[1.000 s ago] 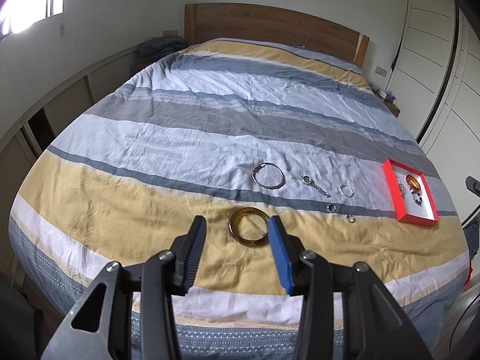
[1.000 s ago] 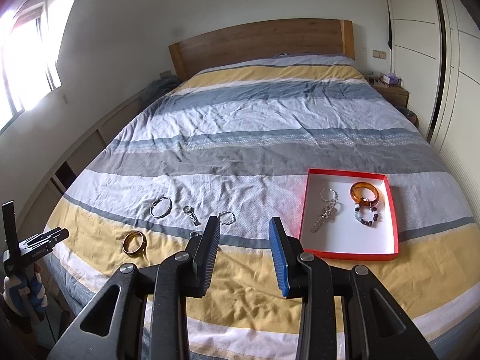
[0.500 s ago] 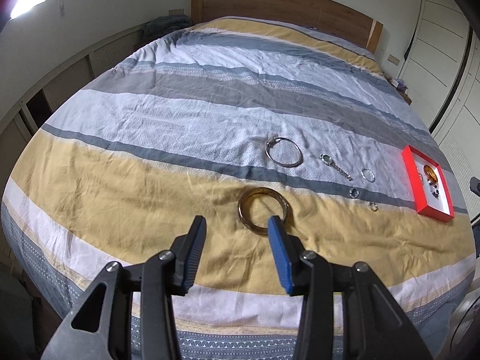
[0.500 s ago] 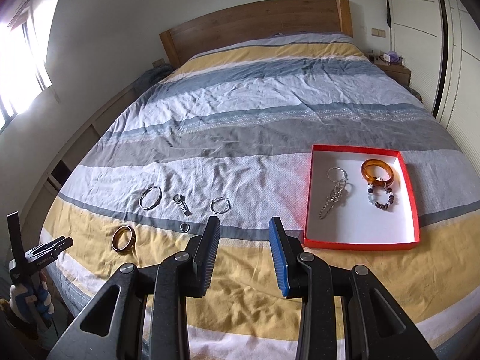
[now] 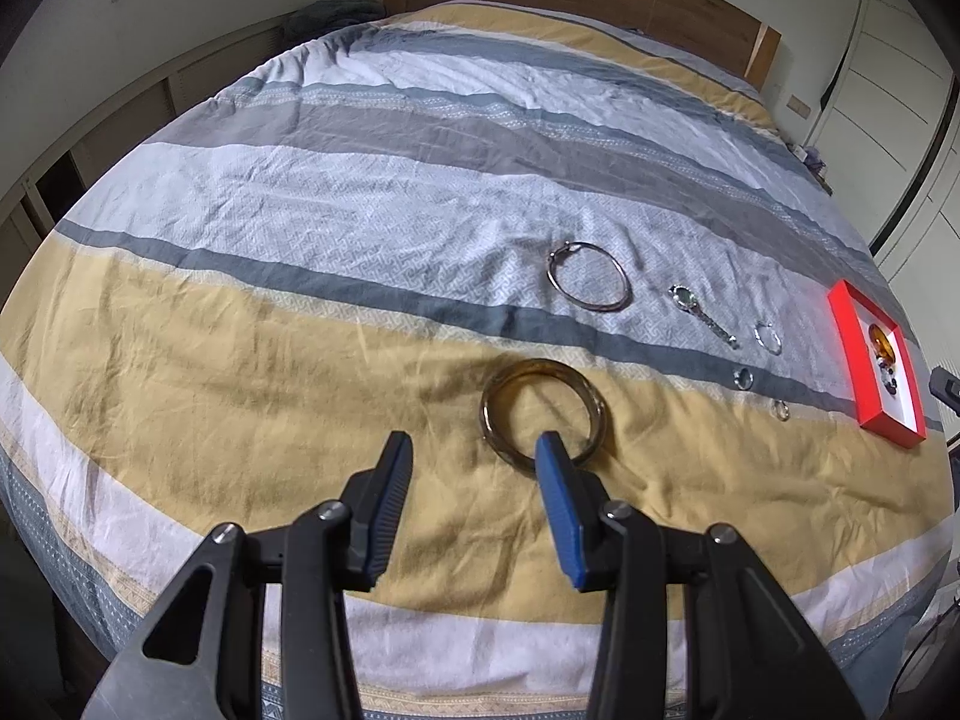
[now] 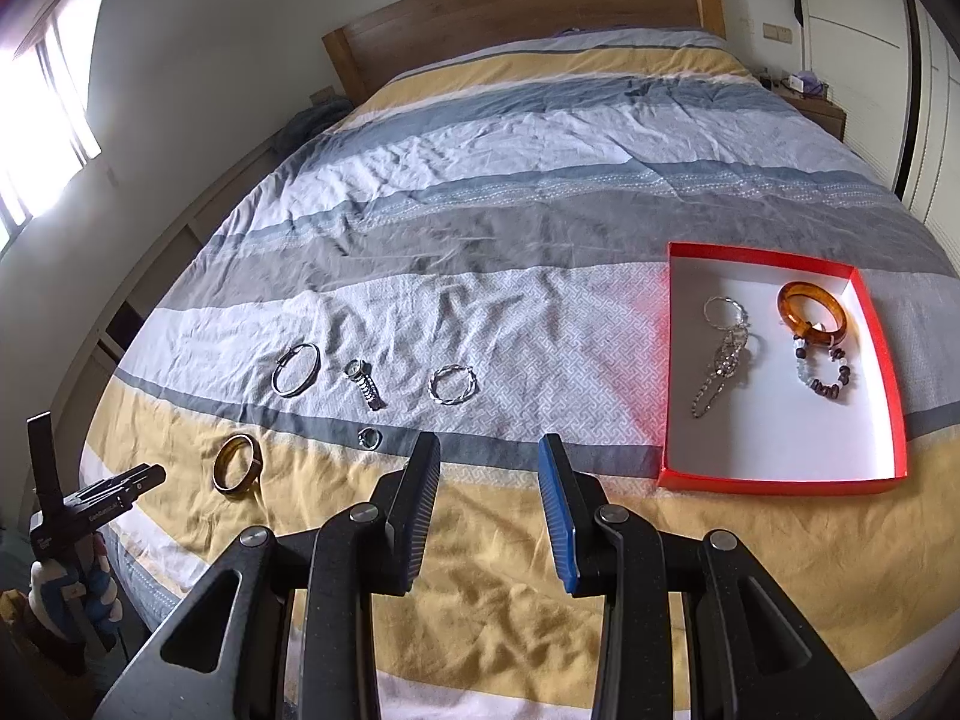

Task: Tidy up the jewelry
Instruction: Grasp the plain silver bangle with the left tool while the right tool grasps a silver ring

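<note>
The bedspread (image 5: 300, 396) is matt, creased woven cloth; the headboard (image 6: 516, 18) is smooth wood. At 3 o'clock of the glossy amber bangle (image 5: 543, 411), the tray (image 6: 780, 477) looks like matt red card with a white floor. The hoop bracelet (image 5: 589, 276) is polished metal.
</note>
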The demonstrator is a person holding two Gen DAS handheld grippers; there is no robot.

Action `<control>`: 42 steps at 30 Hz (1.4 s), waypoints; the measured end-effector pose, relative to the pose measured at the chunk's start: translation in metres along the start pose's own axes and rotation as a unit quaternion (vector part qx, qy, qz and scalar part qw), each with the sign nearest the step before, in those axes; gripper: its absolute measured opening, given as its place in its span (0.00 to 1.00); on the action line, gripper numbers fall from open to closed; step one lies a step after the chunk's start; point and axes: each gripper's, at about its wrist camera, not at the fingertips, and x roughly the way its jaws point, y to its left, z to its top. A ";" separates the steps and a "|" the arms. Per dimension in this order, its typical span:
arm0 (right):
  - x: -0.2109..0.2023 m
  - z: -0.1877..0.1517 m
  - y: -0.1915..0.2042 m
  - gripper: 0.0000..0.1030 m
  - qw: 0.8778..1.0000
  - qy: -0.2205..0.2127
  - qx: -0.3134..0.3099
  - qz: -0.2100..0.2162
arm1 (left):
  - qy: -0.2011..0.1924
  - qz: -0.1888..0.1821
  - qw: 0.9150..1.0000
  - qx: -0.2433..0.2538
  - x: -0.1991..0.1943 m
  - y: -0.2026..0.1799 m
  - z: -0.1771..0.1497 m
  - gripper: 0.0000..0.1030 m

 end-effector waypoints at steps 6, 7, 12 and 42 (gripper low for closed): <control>0.024 -0.001 0.010 0.33 1.000 0.019 -0.007 0.010 | 0.006 -0.005 1.000 0.003 0.015 0.001 0.010 0.39; 0.028 -0.001 0.012 0.33 1.000 0.022 -0.009 0.012 | 0.008 -0.004 1.000 0.004 0.018 0.001 0.012 0.39; 0.049 0.002 0.023 0.33 0.999 0.037 -0.017 0.024 | 0.012 -0.006 1.000 0.007 0.034 0.002 0.024 0.39; 0.173 0.001 0.078 0.33 0.980 0.139 -0.105 0.101 | 0.060 -0.024 0.997 0.051 0.158 -0.053 0.102 0.39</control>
